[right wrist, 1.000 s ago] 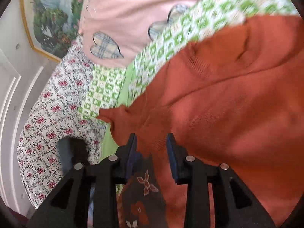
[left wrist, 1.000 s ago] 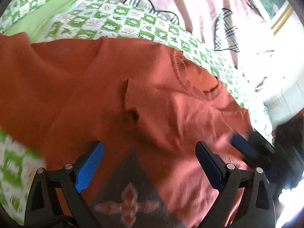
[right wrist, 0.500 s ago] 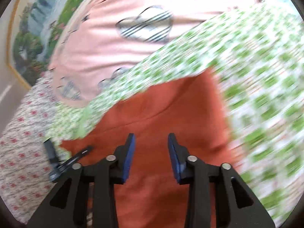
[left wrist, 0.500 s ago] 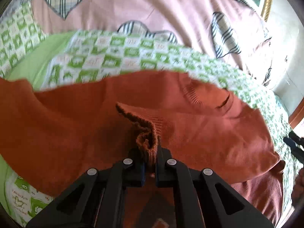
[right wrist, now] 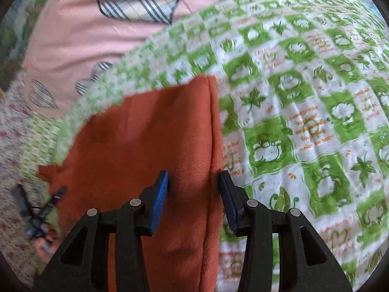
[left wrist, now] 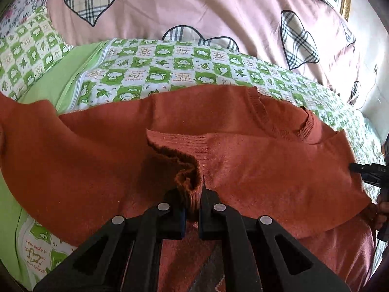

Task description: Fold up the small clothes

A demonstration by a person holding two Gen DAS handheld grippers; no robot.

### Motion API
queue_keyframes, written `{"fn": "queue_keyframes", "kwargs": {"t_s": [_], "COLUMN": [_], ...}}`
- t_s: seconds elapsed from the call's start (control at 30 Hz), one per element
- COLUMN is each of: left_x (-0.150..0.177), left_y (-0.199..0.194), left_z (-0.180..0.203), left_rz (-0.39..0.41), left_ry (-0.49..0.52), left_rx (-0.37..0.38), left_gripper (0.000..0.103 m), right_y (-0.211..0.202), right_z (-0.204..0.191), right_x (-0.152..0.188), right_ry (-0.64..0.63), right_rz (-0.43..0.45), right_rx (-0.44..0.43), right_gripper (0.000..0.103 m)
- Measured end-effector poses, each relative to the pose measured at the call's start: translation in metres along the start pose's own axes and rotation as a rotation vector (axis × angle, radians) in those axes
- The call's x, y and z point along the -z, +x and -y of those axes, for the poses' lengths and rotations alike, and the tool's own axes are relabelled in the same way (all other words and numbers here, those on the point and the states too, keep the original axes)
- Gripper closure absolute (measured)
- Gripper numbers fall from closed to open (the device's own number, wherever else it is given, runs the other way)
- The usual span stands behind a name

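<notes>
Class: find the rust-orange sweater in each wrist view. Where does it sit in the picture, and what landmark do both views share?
Left wrist: sweater fills the middle band; left gripper pinches its ribbed cuff.
Right wrist: sweater lower left of centre; right gripper straddles its edge.
Shared landmark: green checked sheet.

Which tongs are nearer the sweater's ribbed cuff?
Left. The left tongs are shut on the ribbed cuff. The right tongs sit open over the sweater's folded side edge, with no cuff in that view.
</notes>
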State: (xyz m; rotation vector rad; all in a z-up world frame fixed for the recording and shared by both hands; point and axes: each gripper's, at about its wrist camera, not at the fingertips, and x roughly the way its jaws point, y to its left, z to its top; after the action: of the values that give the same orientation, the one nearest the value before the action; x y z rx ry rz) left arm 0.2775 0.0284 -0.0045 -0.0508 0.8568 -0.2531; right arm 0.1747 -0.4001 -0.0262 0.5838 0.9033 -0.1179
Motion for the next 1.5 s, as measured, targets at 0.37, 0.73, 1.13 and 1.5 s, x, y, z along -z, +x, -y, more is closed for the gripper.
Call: {"fn": "queue_keyframes", "kwargs": {"t_s": [0.37, 0.73, 1.13, 1.5], "left_x": [0.0, 0.016, 0.032, 0.01], "left_y": [0.013, -0.005, -0.075, -0.072], "left_z": [0.032, 0.005, -0.088, -0.242], "left_rz": [-0.009, -0.019, 0.055, 0.085], "left_ry": [0.062, 0.064, -0.166, -0.476], "left_rx": [0.028, -0.033, -0.094, -0.329], "left_gripper": [0.099, 0.084, 0.052, 0.038], "right_y": [-0.021, -0.044, -0.02, -0.062], "right_z": [0.003, -0.016, -0.043, -0.086], "right_x": [-0.011, 0.008, 0.065, 0.104], "right_ry": [-0.127, -0.176, -0.108, -0.145], "right_rz": [0.116, 0.19, 0.05, 0.084], "right_rx": [0.158, 0.303, 0.01, -0.105], "right_gripper": [0.093, 0.082, 0.059, 0.059]}}
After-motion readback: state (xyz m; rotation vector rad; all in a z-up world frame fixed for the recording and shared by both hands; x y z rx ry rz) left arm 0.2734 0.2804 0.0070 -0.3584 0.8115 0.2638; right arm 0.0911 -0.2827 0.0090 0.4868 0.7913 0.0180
